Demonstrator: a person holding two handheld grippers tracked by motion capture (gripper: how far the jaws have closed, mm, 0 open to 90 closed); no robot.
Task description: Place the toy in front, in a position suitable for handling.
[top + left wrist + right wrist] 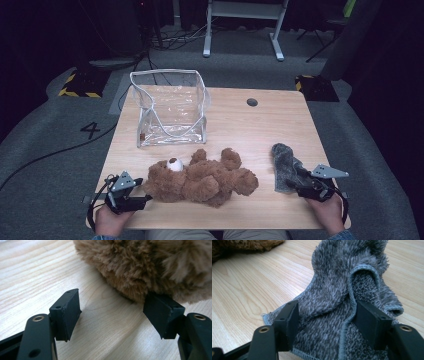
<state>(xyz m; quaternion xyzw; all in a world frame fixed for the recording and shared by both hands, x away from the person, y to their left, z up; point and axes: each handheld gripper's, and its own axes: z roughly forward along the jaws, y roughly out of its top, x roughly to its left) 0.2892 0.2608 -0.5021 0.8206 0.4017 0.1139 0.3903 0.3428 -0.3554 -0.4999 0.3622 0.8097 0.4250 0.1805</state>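
A brown teddy bear (202, 177) lies sprawled across the near middle of the wooden counter (235, 125), head toward the person's left, its white muzzle turned up. The left tongs (136, 192) sit low on the counter right at the bear's head, spread wide; in the left gripper view one jaw tip just meets the fur (150, 265) while the other stands off over bare wood, so nothing is pinched. Over on the right, a grey fluffy cloth (286, 165) lies crumpled near the counter's edge, well apart from the bear. The right tongs (295, 182) are at its near end, and the right gripper view shows the jaws spread with the cloth (337, 315) bunched up between them, a stitched hem running up the middle; the fabric lies against both jaws, but they are not squeezed together on it. Farther back, behind the bear, a clear plastic bag (170, 107) stands upright with its mouth open. A small round grommet (252, 102) is set into the counter toward the far right.
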